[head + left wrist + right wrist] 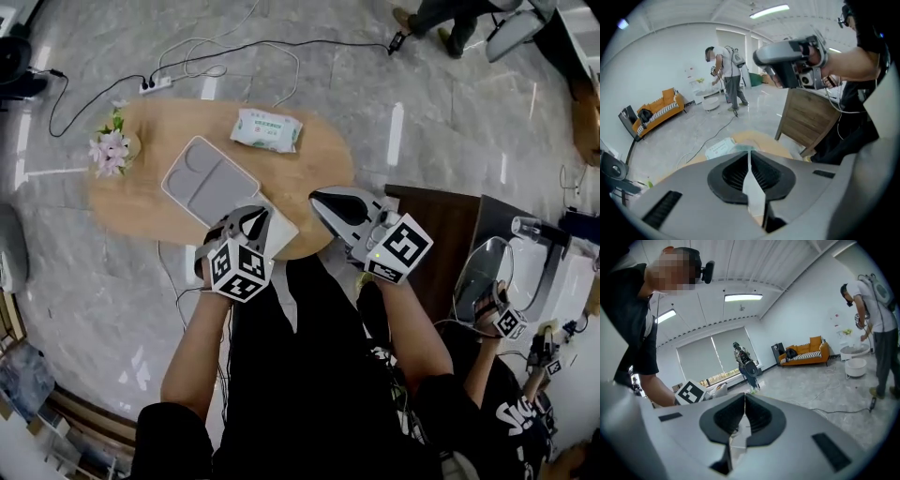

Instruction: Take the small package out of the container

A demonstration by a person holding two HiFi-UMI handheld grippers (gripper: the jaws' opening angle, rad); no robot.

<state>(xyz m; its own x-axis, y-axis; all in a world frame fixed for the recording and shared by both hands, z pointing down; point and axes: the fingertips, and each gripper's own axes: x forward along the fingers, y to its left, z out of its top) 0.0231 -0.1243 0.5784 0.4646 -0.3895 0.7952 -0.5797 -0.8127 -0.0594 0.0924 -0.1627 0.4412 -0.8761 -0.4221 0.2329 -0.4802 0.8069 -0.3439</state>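
a: where's the small package [267,129]?

b: it lies flat on the oval wooden table [319,155], toward the far side. it's outside the container [202,178], near that tray's far corner, with a strip of bare wood between them.

a: and the container itself?

b: it's a pale grey tray with two compartments, set at an angle near the middle of the table. in the head view the left gripper [251,220] covers part of its near end.

a: what are that gripper's jaws doing?

b: they're closed. in the left gripper view the two tips meet in a thin line with nothing between them. the gripper hangs over the table's near edge and points across the wood toward the package.

a: and the right gripper [321,199]?

b: also closed and holding nothing. its own view shows the tips pressed together. it hovers above the near right edge of the table, well apart from the package.

a: anything else on the table?

b: a small bunch of pink and white flowers [111,148] at the left end.
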